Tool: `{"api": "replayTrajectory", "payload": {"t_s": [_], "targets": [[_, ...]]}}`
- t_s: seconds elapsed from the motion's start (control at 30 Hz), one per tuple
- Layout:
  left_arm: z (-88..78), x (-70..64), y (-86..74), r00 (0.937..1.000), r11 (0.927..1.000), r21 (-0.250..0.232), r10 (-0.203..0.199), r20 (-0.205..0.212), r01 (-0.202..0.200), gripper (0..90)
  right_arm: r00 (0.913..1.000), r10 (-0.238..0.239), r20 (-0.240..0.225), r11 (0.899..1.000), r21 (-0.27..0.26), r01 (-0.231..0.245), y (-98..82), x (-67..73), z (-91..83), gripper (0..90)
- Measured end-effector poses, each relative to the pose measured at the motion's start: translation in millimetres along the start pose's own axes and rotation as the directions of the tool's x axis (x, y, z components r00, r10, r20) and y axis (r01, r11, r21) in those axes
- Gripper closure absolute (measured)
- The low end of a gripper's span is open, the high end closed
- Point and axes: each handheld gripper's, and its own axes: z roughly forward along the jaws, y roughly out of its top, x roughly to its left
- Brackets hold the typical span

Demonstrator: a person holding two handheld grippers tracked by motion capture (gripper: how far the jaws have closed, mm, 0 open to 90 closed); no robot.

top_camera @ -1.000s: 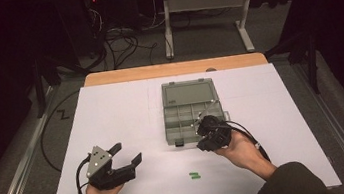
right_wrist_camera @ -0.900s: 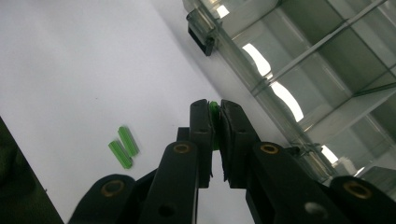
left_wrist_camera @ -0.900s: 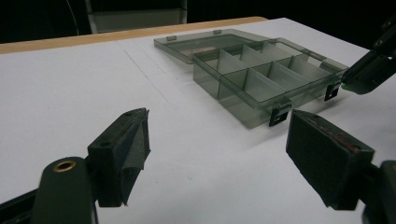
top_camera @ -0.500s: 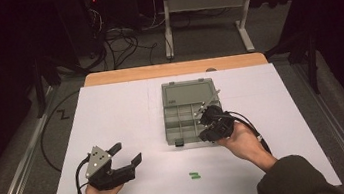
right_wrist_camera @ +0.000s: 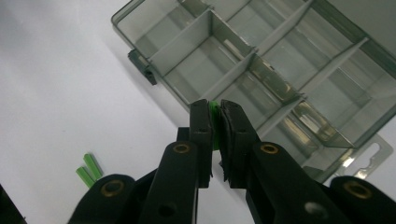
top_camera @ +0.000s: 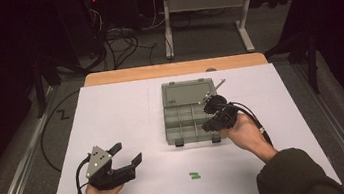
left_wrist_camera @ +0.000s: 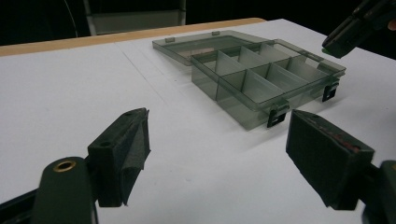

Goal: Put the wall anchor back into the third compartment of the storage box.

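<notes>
A grey see-through organizer box (top_camera: 167,128) lies open mid-table, its lid folded back and its compartments showing nothing inside. My right gripper (top_camera: 211,121) hovers over the box's right front corner. In the right gripper view the right gripper (right_wrist_camera: 214,111) is shut on a small green piece (right_wrist_camera: 214,122), held above the box (right_wrist_camera: 135,32) and its dividers. Two more green pieces (top_camera: 194,176) lie on the white table near the front edge, and they are also at the lower left as green pieces (right_wrist_camera: 88,170). My left gripper (top_camera: 129,152) rests open at front left, its pads (left_wrist_camera: 126,147) wide apart and bare.
A white sheet (top_camera: 112,115) covers the table, with a wooden strip (top_camera: 171,69) along the far edge. Beyond it stand a table frame and cables on a dark floor. From the left gripper view, the box (left_wrist_camera: 243,109) lies ahead and the right gripper (left_wrist_camera: 359,25) at top right.
My right gripper has moved away from the person and slightly up, from beside the box's front right corner to over it, still shut on the green piece. The left gripper stayed put.
</notes>
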Motion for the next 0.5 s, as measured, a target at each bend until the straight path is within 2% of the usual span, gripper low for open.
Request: {"api": "replayTrajectory", "payload": {"t_s": [0.13,0.23,0.5], "targets": [[0.2,0.4,0.0,1.0,1.0,0.002,0.001,-0.001,-0.001,22.0,0.9995,0.031,0.01,1.0,0.001,-0.031,3.2,-7.2,-3.0,86.4],[0.6,0.2,0.0,1.0,1.0,0.005,0.002,-0.001,-0.002,22.0,0.9991,0.036,0.022,0.999,0.002,-0.036,7.4,-13.7,-3.3,86.4],[0.3,0.8,-0.1,1.0,1.0,0.003,0.0,0.001,0.0,22.0,0.9967,0.066,0.047,0.998,0.015,-0.066,22.6,-24.5,5.7,86.4]]}}
